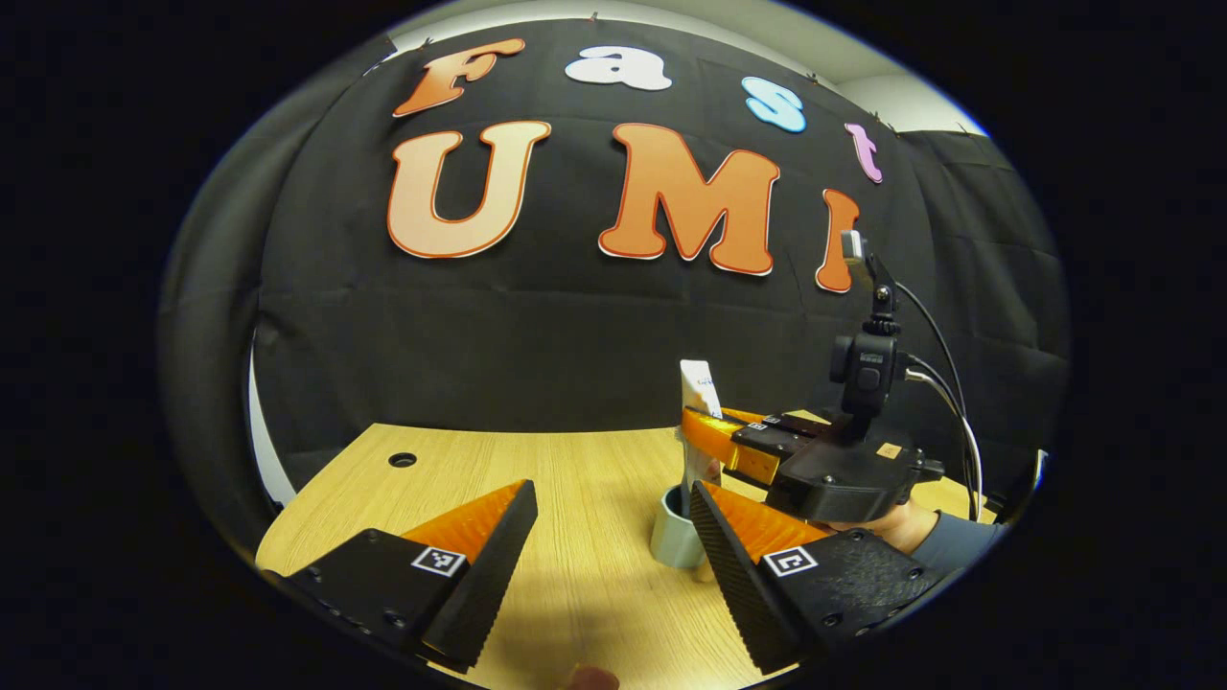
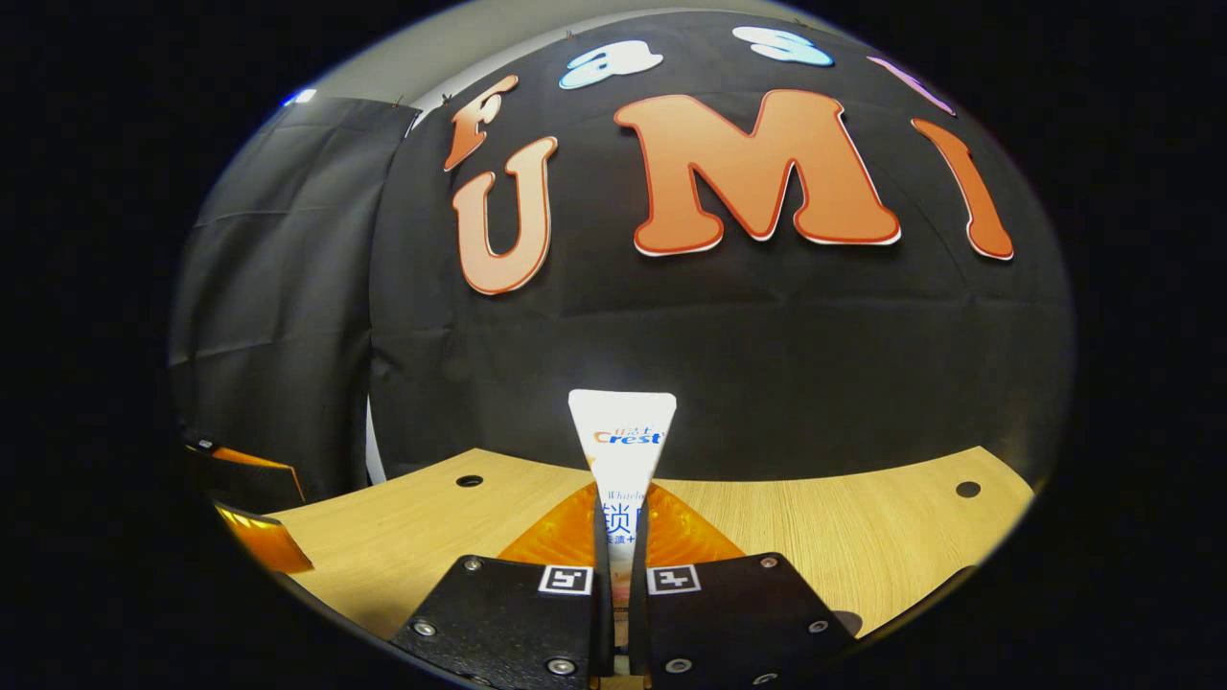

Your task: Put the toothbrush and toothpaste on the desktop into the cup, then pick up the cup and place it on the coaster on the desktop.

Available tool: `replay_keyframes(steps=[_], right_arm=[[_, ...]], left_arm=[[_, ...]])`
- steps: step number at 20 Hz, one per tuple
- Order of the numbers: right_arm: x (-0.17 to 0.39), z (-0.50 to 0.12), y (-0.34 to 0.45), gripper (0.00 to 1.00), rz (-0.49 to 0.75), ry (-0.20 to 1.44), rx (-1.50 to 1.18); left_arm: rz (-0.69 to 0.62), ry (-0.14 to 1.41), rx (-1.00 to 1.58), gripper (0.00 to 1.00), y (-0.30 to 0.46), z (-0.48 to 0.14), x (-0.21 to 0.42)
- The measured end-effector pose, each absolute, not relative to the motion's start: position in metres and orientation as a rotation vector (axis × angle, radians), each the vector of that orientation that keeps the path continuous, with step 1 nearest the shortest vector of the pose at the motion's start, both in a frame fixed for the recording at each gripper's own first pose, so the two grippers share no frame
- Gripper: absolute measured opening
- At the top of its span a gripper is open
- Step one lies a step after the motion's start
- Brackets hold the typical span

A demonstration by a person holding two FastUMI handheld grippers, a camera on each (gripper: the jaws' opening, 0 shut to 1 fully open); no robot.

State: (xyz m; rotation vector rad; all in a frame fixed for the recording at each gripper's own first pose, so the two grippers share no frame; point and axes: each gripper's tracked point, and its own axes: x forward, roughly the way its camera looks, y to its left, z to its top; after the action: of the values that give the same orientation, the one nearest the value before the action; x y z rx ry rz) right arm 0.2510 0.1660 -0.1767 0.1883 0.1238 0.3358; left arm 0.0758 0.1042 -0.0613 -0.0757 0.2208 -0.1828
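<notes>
In the left gripper view a grey cup (image 1: 674,542) stands on the wooden table (image 1: 585,460), just inside the right finger of my open left gripper (image 1: 611,537). Above the cup the white toothpaste tube (image 1: 699,385) stands upright, its lower end at the cup's mouth. My right gripper (image 1: 721,443) holds the tube from the right, with a hand (image 1: 896,525) behind it. In the right gripper view my right gripper (image 2: 621,539) is shut on the toothpaste tube (image 2: 622,436), whose flat crimped end points up. The cup is hidden below the fingers there.
The wooden table (image 2: 844,527) has small round holes at its far left (image 1: 403,460) and far right (image 2: 967,489). The black cloth wall rises right behind its far edge. My left gripper (image 2: 251,522) shows at the left rim of the right gripper view.
</notes>
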Motion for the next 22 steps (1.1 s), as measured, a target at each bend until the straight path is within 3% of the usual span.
replay_keyframes(steps=[8,22], right_arm=[[0.255,-0.214,0.171,0.07,0.328,0.188,0.146],[0.227,-0.203,0.165,0.3,0.345,0.176,0.026]], left_arm=[[-0.181,0.256,-0.1,0.98,0.108,-0.077,0.074],[-0.201,0.312,-0.132,0.98,0.093,-0.092,0.065]])
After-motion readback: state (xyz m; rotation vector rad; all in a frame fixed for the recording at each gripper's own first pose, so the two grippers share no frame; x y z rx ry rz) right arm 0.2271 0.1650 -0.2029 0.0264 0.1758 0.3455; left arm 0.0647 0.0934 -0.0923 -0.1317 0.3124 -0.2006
